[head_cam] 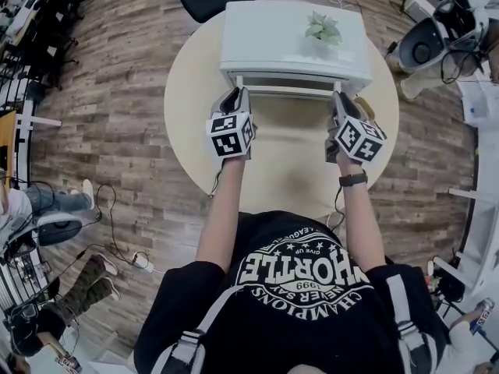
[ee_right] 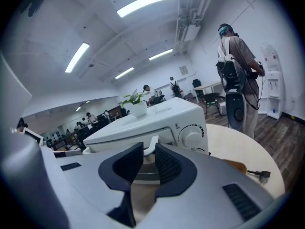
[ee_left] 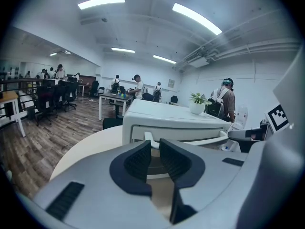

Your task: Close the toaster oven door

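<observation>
L gripper [ee_left: 155, 144] looks clamped on the left end of the door handle [ee_left: 205, 141], and R gripper [ee_right: 149, 149] on its right end. Each pair of jaws stands part-closed w/ the white bar running into the gap, so we read both as grasping it. The handle's long axis runs left-right across the oven front, square to both grippers, which point straight at it; neither is nearer. The toaster oven door [head_cam: 288, 86] seems ajar, w/ a thin slot above its top edge. We judge the next move to be an even push fwd and up, away from us. The toaster oven [head_cam: 296, 37] sits at the far side of the round surface [head_cam: 288, 170], w/ a potted plant [head_cam: 323, 29] on top.
</observation>
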### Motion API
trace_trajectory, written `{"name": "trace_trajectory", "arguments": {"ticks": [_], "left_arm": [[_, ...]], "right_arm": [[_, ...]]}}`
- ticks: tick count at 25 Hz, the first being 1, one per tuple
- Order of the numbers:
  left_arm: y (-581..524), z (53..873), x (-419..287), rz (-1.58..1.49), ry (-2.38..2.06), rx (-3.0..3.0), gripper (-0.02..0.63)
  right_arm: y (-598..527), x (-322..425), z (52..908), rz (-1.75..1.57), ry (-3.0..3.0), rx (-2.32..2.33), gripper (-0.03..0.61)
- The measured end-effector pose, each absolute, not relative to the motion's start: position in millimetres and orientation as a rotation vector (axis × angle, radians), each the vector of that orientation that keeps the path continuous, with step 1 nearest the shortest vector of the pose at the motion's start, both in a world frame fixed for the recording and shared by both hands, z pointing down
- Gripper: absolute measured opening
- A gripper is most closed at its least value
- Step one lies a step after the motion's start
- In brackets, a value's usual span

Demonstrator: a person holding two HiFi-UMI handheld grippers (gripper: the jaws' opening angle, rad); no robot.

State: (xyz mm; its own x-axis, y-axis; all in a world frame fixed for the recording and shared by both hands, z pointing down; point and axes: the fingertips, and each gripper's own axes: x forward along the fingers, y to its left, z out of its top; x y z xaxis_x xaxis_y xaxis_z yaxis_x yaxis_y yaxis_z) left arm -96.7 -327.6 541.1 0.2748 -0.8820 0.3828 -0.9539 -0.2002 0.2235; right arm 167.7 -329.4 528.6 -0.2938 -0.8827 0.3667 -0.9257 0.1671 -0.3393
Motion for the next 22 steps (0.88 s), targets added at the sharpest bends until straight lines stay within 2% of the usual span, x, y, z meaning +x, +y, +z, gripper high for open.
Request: {"name": "trace_trajectory", "arguments": {"ticks": [12,18,22], "left_arm": [[-334.9,539.2,-95.6,0.233,-1.663,2.147,0.074],[-337.7,539.6,-92.6,0.375,-1.706,2.221,0.072],[-338.1,539.7,-93.1,0.359,-1.692,2.226,0.072]], "right_arm": [[-336.4,168.7,526.6,0.765,-2.328,1.839,0.098],[-340.3,169.2,528.5,0.778,-2.319,1.850,0.098],[-340.6,169.4,528.9,0.791,-2.314,1.860,0.098]]}}
